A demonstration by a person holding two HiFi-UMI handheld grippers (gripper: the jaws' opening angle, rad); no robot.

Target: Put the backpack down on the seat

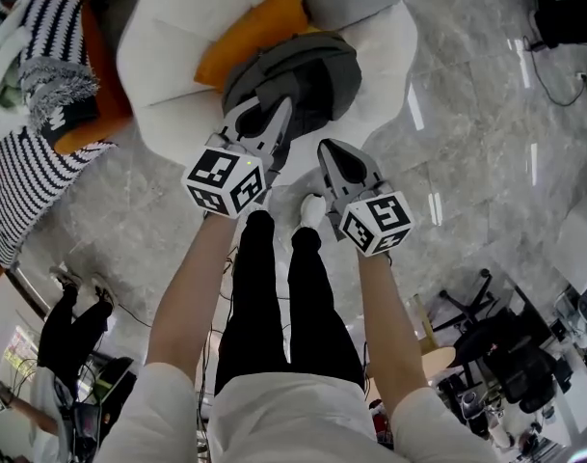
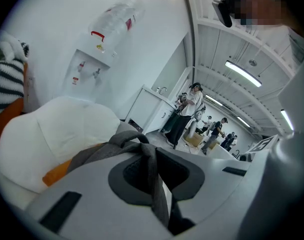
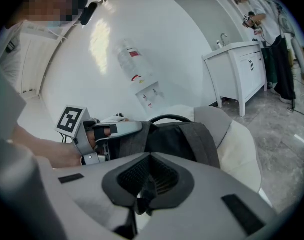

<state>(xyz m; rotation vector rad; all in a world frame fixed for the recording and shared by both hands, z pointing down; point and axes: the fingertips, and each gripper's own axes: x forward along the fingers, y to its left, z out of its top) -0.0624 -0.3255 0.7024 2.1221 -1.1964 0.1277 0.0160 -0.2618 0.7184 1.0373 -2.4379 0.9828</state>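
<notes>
Closest in were the person's legs (image 1: 274, 297) at lower centre of the head view, with both forearms reaching up the frame. Just past them, the right gripper (image 1: 333, 154) sat right of centre, its jaws drawn almost together on a thin dark strap (image 3: 142, 196). It looked like a pinch, though the strip was so slim in the right gripper view that I would not swear what it belonged to. Left of it, the left gripper (image 1: 277, 122) had its jaws narrow and clamped on a grey strap (image 2: 154, 184) that ran up to a loop at centre frame.

Beyond both, the backpack (image 1: 303, 70) lay over the white seat (image 1: 168, 66) at upper centre, partly across an orange cushion (image 1: 250, 41). I judged the job nearly done: the bag was over the seat and seemed to rest there, with only settling it and letting go of the straps left. Whether its base bore fully on the seat I could not tell, since the bag's own bulk and the left gripper hid the underside.

Farther off, a striped cloth (image 1: 42, 56) was cut off at the upper left edge. Bystanders (image 2: 189, 114) deep in the left gripper view were too small to make out.
</notes>
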